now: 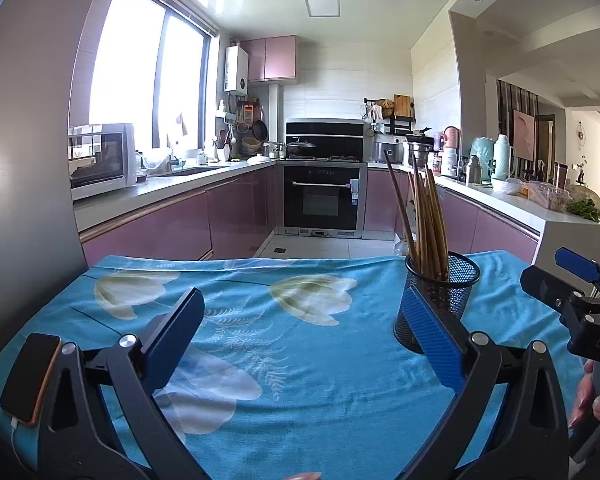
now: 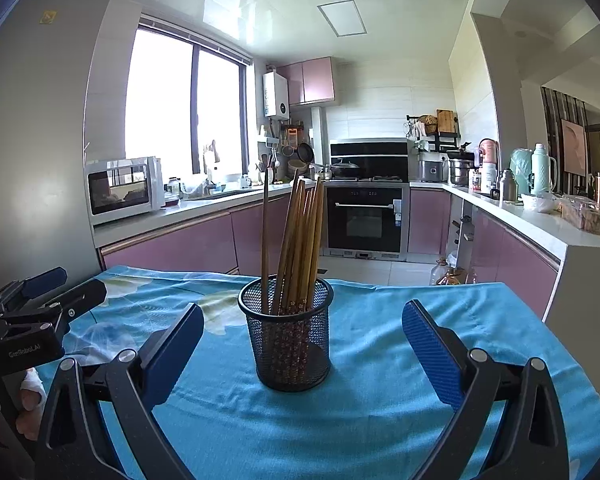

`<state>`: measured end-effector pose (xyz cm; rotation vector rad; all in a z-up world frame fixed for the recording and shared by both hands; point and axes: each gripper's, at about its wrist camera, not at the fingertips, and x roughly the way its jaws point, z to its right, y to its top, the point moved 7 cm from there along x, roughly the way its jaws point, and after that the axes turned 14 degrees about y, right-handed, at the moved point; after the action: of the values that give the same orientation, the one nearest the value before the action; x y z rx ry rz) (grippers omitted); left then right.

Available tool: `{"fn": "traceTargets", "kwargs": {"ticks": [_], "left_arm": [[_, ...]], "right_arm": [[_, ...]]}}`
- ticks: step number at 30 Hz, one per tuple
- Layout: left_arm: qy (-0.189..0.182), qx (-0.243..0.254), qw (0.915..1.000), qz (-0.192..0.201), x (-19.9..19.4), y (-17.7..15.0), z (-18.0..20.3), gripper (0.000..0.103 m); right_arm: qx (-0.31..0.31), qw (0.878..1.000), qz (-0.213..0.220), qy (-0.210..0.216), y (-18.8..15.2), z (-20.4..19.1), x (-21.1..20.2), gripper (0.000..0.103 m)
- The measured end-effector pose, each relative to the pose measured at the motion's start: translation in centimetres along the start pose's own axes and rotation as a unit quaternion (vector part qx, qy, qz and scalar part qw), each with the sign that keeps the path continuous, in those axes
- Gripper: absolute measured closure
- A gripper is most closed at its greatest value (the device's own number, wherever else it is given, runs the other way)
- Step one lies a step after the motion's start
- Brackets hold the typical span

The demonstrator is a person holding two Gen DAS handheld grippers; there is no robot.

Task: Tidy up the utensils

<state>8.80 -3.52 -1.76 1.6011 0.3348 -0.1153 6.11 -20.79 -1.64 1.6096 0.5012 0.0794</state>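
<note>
Both tongs, left (image 1: 300,336) and right (image 2: 302,350), gape empty; black mesh cup (image 2: 287,340) veils the brown wooden chopsticks' (image 2: 300,240) lower ends.

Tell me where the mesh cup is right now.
The mesh cup stands upright on the blue cloth, centred ahead of the open right gripper; in the left wrist view it sits to the right, behind that gripper's right pad.

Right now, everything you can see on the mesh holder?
The mesh holder is a black round wire-mesh cup, apparently metal, with a solid rim, standing upright on the blue floral cloth. It holds a bundle of brown wooden-looking chopsticks, ends down, leaning against its rim; patterned ends show through the mesh. It sits ahead of the open right gripper, centred between the fingers, untouched. The left gripper is also open, apart.
</note>
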Motion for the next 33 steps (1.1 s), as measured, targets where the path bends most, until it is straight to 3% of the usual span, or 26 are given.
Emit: {"fn": "traceTargets", "kwargs": {"ticks": [33], "left_arm": [[0.001, -0.002, 0.9999, 0.014, -0.82, 0.14, 0.04, 0.005]], "right_arm": [[0.004, 1.0, 0.005, -0.002, -0.04, -0.19, 0.06, 0.007]]}}
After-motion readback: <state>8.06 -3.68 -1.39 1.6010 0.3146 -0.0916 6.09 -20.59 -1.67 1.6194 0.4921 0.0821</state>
